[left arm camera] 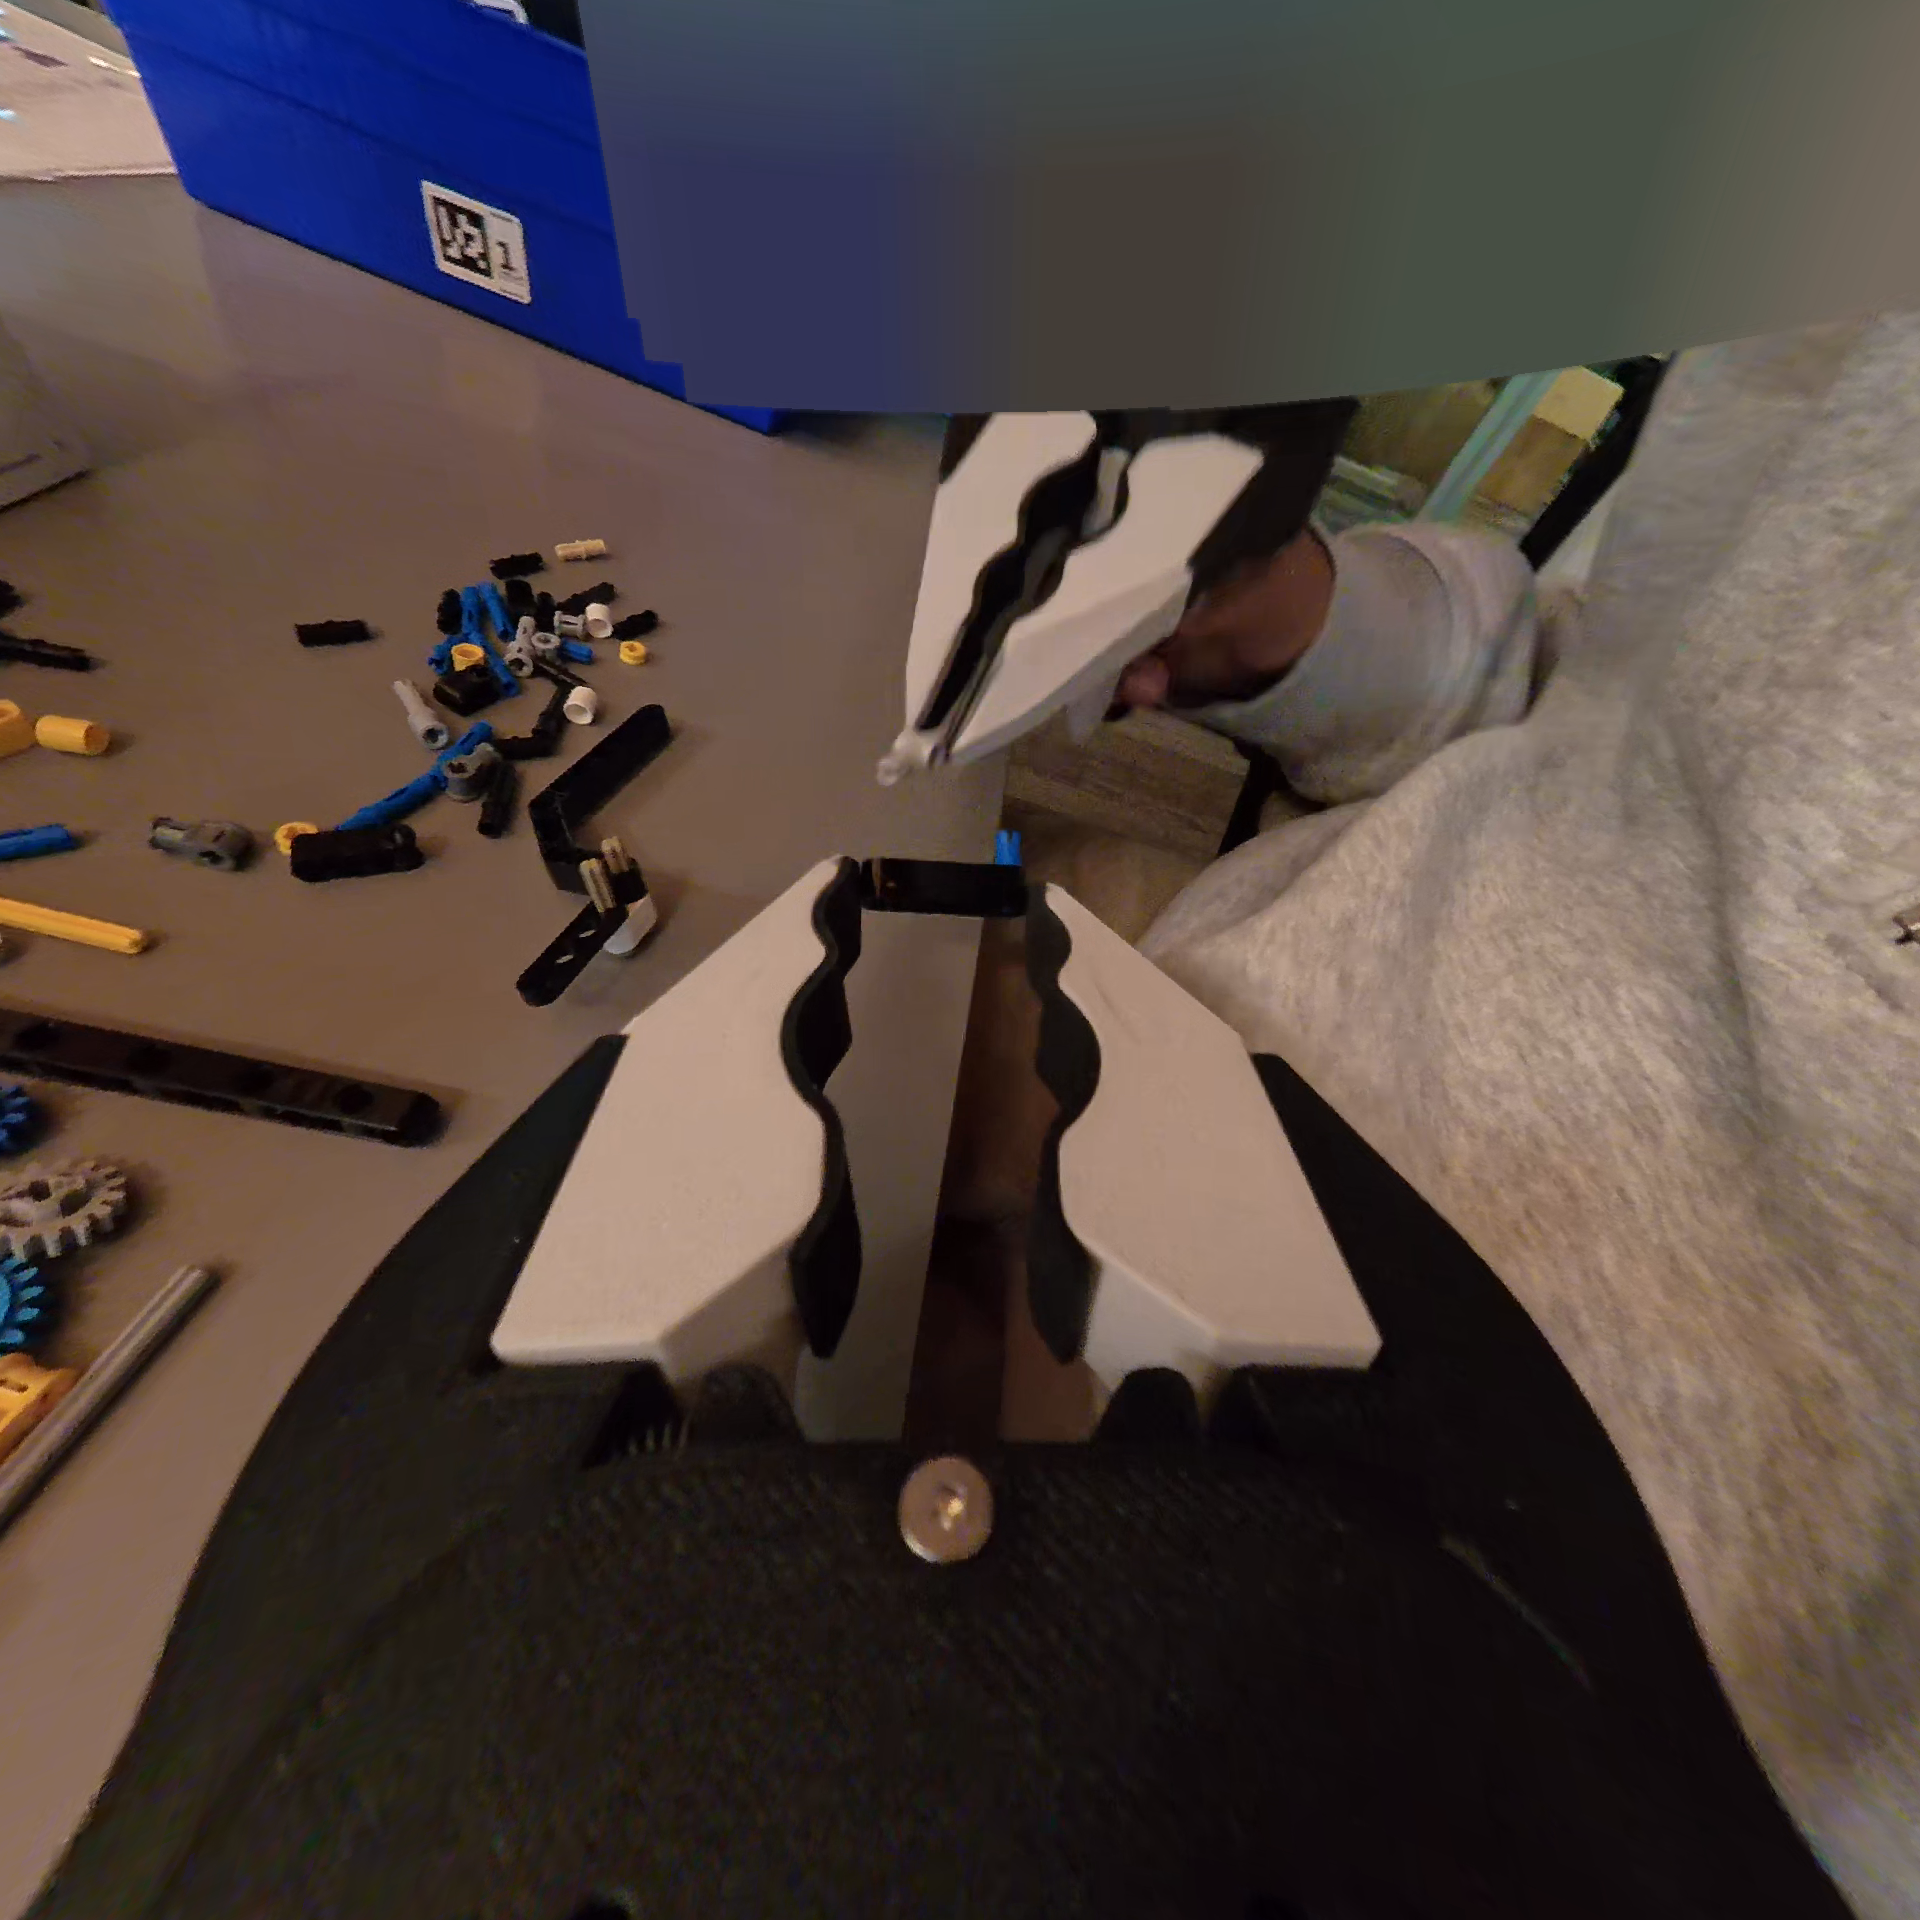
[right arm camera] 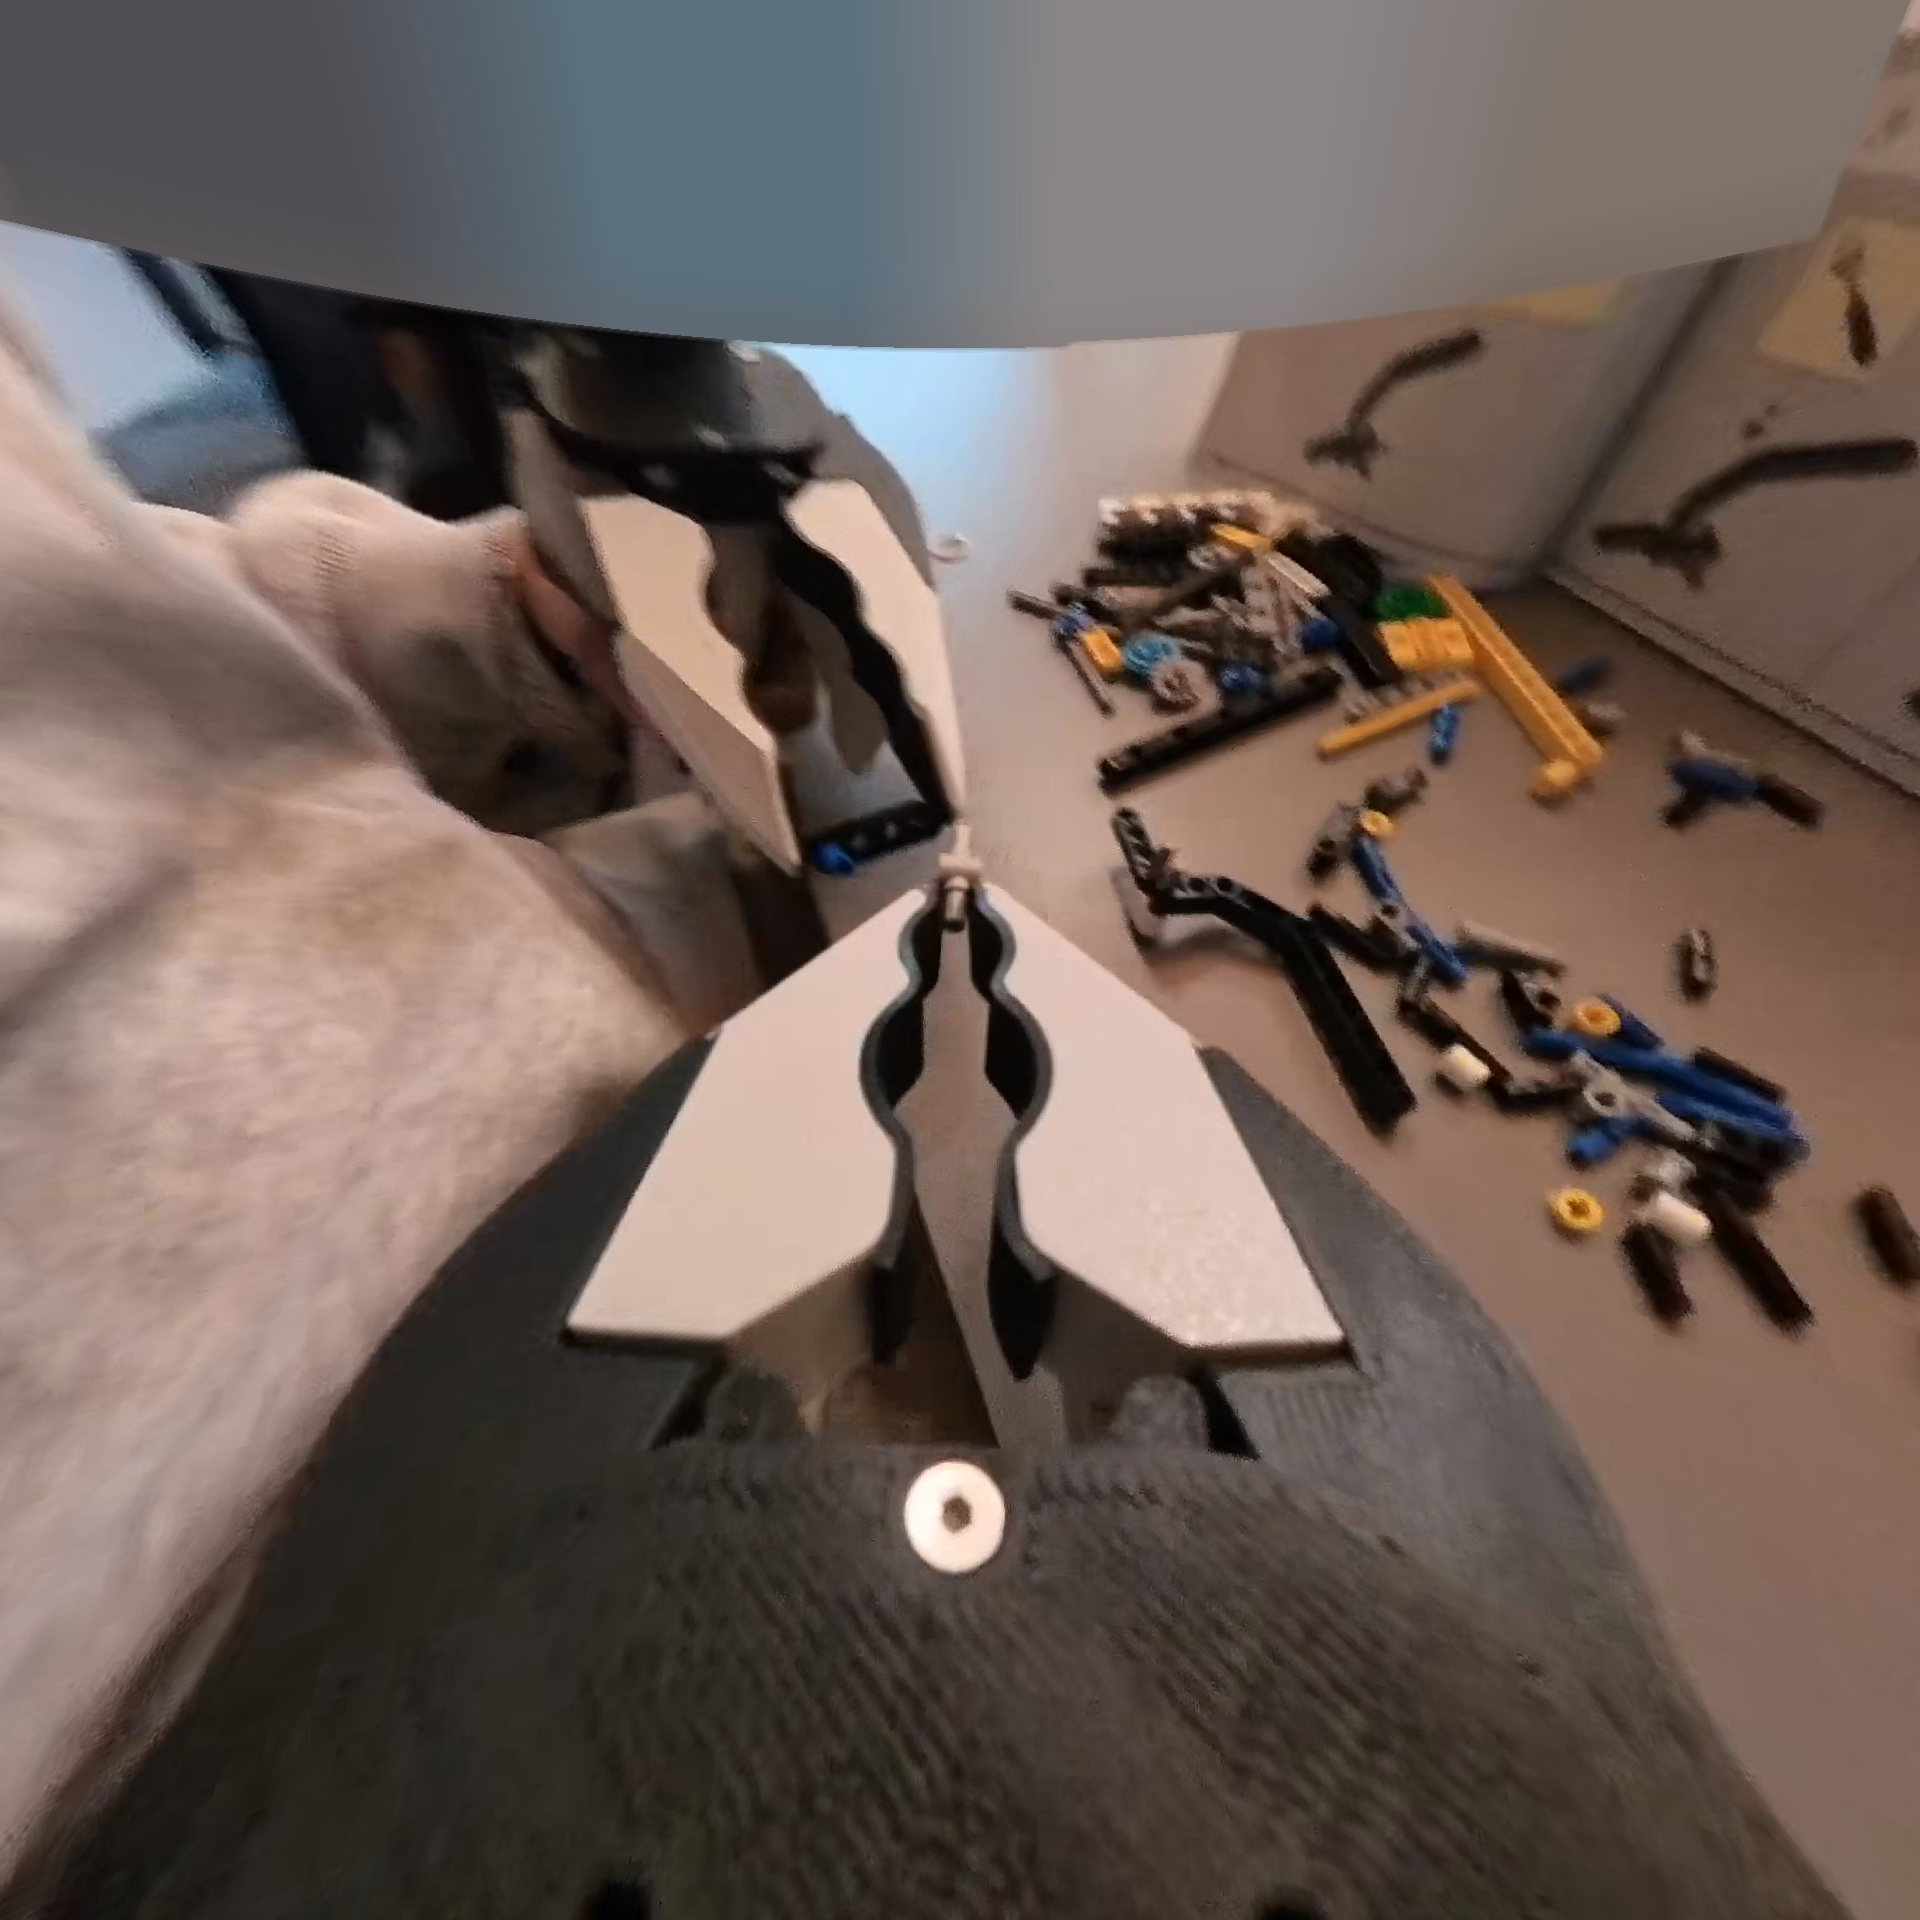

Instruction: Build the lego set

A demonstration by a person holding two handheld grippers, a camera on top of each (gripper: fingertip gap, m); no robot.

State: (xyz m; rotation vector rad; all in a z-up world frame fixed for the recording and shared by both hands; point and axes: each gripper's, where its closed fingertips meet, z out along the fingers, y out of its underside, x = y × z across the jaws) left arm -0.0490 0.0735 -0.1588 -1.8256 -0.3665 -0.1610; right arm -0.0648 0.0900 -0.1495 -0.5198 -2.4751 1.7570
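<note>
With the right gripper [right arm camera: 954,896] fingers pinching a small grey pin [right arm camera: 957,871] and the left gripper [left arm camera: 943,883] fingers clamping a short black beam [left arm camera: 940,886] past the worktop's [left arm camera: 727,499] near edge, a misaligned push could drop either piece.

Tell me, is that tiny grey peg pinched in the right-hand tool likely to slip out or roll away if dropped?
Probably slippery: the grey peg looks like smooth plastic, and the right gripper pinches only its end. It seems round, so on the flat table it would likely roll. Being so small, it is surely light and stiff.
</note>
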